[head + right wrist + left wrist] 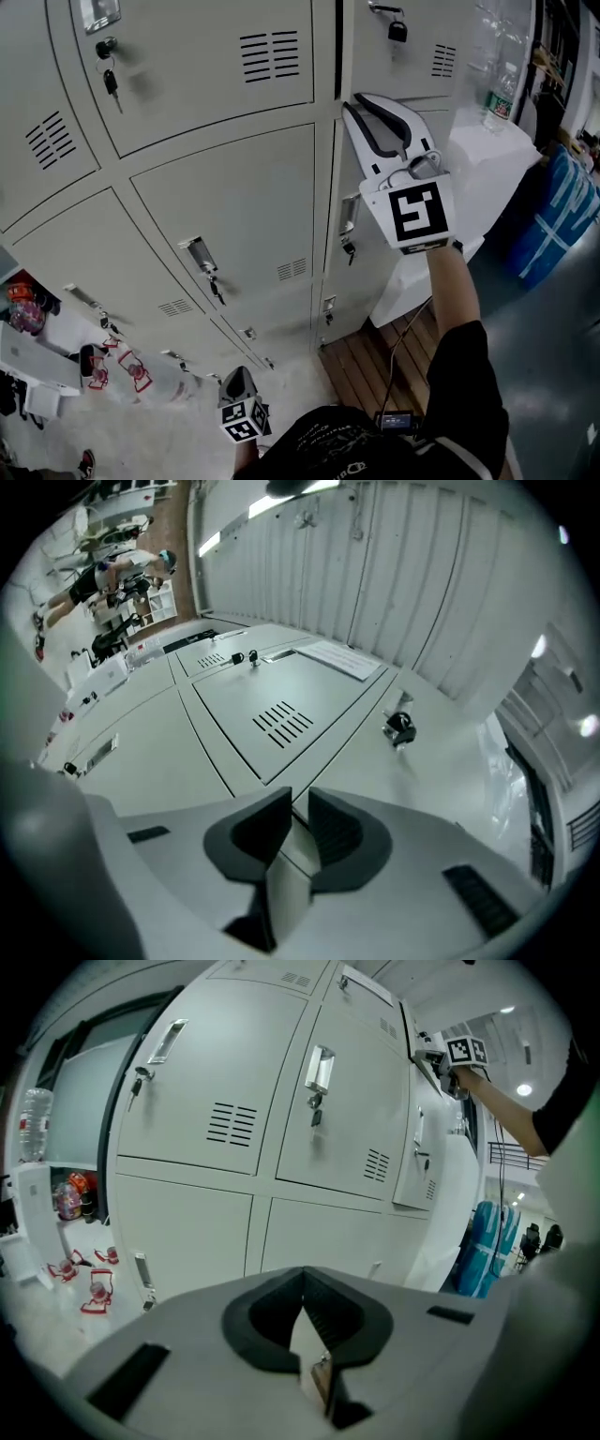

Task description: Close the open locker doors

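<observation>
**Open locker door**: right-hand column, swung out from the locker face, its long edge running upright.

**Right gripper**: raised at the door's upper free corner, with the door just beside it to the right. The fingers are narrowly parted and pinch nothing. Contact with the door is not confirmed.

**Judgement:** the door needs a push toward the locker face, and the right hand is nearer.

**Left gripper**: low, well apart from the door, fingers clenched and empty.

**Surroundings:** 1 padlock above, a wooden platform and a pale floor.
</observation>
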Available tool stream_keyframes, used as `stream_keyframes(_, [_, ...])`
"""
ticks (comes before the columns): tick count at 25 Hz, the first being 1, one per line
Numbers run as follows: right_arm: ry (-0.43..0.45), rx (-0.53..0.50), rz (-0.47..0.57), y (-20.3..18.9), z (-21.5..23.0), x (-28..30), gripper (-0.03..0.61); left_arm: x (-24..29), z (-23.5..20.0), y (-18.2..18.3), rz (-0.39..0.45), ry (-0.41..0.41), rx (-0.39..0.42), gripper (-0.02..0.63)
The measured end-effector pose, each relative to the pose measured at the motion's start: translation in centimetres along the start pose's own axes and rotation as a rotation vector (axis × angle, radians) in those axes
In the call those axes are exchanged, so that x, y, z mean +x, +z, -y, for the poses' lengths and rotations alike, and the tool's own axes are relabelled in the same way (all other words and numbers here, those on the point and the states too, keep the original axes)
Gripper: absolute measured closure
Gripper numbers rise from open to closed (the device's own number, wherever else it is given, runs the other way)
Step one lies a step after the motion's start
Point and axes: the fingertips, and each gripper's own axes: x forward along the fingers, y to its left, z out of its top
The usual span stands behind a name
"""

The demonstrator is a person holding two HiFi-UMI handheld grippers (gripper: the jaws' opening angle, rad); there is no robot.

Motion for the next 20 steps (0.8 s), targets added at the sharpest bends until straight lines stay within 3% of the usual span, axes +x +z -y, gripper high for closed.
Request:
stream_keyframes(11, [0.132, 0.305, -0.075, -1.4, 0.5, 2.6, 0.523, -0.7, -1.6, -0.3, 0.001, 0.056, -0.035, 0.606])
stream_keyframes(20, [0.103, 0.337, -0.07, -1.2, -1.2, -1.0, 0.499, -1.1, -0.3, 0.4, 0.018, -0.029, 0.0, 0.606])
